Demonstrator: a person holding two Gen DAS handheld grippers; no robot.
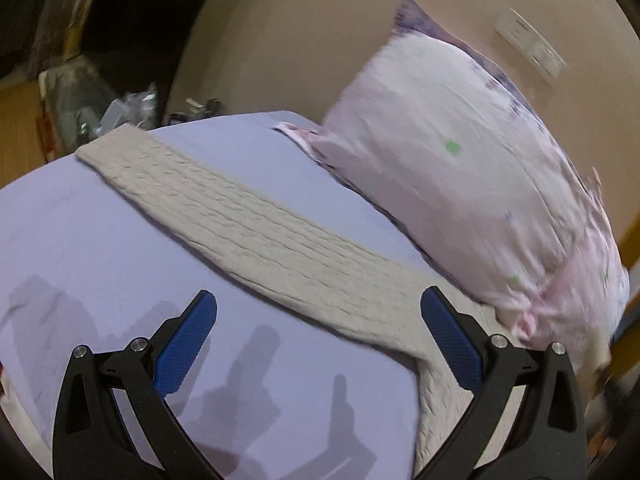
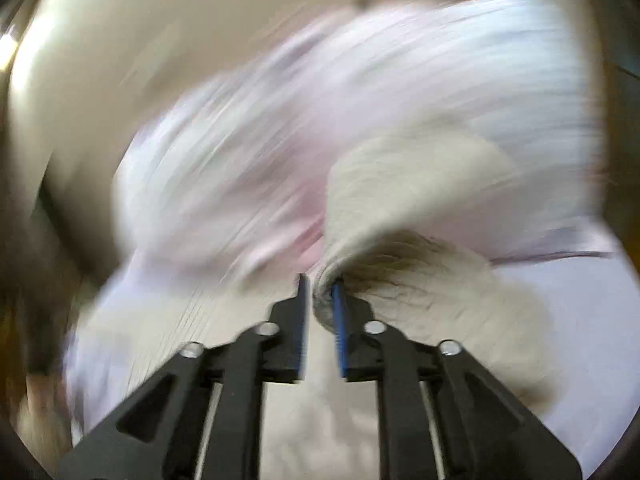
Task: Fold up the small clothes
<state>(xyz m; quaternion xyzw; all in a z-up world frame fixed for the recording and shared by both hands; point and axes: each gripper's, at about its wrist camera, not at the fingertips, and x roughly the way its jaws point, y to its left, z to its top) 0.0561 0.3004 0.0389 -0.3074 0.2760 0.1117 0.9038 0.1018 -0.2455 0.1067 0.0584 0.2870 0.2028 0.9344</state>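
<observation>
The left gripper (image 1: 319, 312) has its jaws spread wide, holding nothing, with its blue pads (image 1: 185, 344) poised over the lavender sheet (image 1: 92, 240); between and just beyond the fingers a beige knitted garment (image 1: 248, 216) lies flat on the sheet, one long ribbed strip running diagonally away toward the far left corner of the bed and a second strip dropping under the right finger; the gripper's shadow falls on the bare sheet below the jaws; the right gripper (image 2: 320, 280) has its jaws drawn narrow and pinched on a bunched fold of the knitted garment (image 2: 416, 196), which rises and curls up from the fingertips while the rest spreads on the sheet beneath; that view is heavily blurred; beyond the garment a pale pink pillow (image 1: 452, 160) leans against the tan wall (image 1: 304, 32), which carries a white switch plate (image 1: 532, 42); dim clutter (image 1: 120, 108) sits past the bed's far left edge
</observation>
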